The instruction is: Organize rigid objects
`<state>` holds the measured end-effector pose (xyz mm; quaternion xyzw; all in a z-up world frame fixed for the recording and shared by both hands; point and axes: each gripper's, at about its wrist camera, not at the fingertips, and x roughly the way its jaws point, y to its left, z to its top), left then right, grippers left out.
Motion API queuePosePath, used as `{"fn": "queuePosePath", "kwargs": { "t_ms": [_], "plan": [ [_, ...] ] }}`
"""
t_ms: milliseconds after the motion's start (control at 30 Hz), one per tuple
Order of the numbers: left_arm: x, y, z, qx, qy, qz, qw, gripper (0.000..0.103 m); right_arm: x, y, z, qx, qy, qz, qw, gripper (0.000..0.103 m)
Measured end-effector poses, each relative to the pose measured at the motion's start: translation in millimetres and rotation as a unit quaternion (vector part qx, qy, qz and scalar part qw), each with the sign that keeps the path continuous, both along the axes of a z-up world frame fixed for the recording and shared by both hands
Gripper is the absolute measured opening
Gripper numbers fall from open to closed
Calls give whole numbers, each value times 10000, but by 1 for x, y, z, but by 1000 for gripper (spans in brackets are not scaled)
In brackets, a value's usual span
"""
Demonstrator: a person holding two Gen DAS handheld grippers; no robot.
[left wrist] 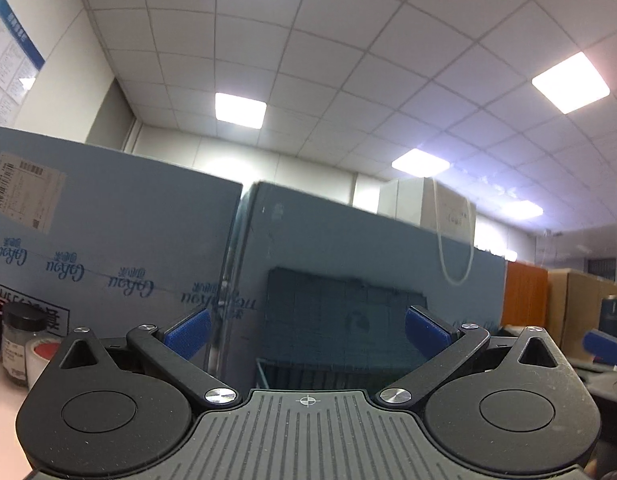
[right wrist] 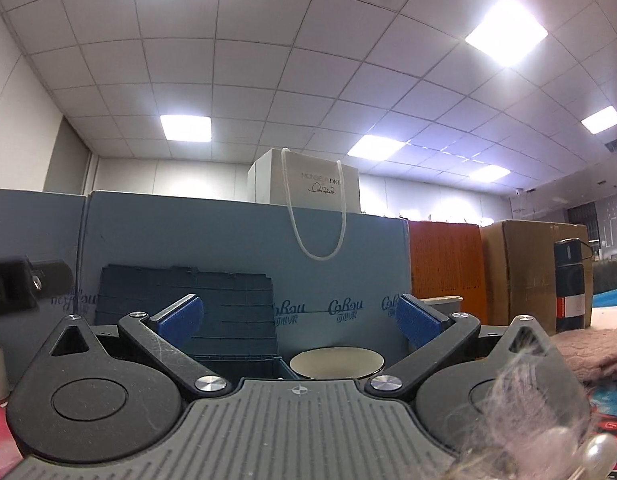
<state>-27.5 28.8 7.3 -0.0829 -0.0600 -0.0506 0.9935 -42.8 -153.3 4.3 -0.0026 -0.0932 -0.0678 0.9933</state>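
Note:
My left gripper stands open, blue pads wide apart, nothing between them. It points slightly upward at a dark blue slatted crate that stands against blue cartons. My right gripper is open too, with nothing gripped. Just ahead of it, low between the fingers, sits a round pale cup or bowl. The same dark blue crate shows to the left in the right wrist view. A dark-lidded jar and a roll of tape sit at the far left in the left wrist view.
Big blue cartons wall off the back, with a white paper bag on top. An orange panel, a brown carton and a dark flask stand at the right. A pink knit cloth lies by the right gripper.

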Motion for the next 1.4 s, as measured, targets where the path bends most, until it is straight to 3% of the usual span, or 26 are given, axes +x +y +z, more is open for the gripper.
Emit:
{"fn": "queuePosePath", "kwargs": {
  "t_ms": [233, 367, 433, 1033, 1400],
  "plan": [
    [13, -3, -4, 160, 370, 596, 9974, 103, -5, -5, 0, 84, -31, -43, 10000, 103],
    [11, -20, -7, 863, 190, 909, 9919, 103, -2, -1, -2, -5, 99, 95, 9999, 103],
    [9, -25, -6, 1006, 116, 860, 9911, 103, -2, -1, -2, -2, 111, 164, 9998, 103],
    [10, -27, -7, 1044, 178, 907, 9902, 103, 9, -1, -4, 14, 596, 229, 9980, 103],
    [13, -26, -7, 1015, 259, 898, 9904, 103, 9, 0, -4, -14, 658, 236, 9976, 103]
  ]
}}
